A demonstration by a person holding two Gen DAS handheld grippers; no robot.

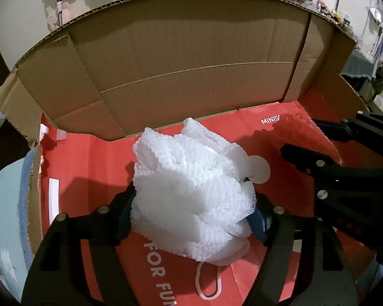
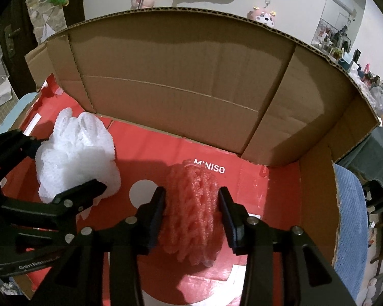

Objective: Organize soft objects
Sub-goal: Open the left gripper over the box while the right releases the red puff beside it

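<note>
White mesh bath puff [image 1: 191, 191] and pink foam net sleeve [image 2: 191, 216] set on red paper bag [image 1: 89, 158] lining cardboard box [image 1: 186, 58]. Left hand-held gripper [image 1: 191, 216] released around puff; right hand-held gripper [image 2: 191, 214] loosely bracketing sleeve, contact unclear. Jaws best widened fully, then lifted straight up to avoid snagging.

I read "MINISO" in white on the red bag [image 2: 255, 193] lining the cardboard box [image 2: 181, 81]. Nearer me the same bag shows "FOR FUN", cut off at the frame edge. The left claw [image 2: 71, 176] carries "GenRobot", partly hidden.
</note>
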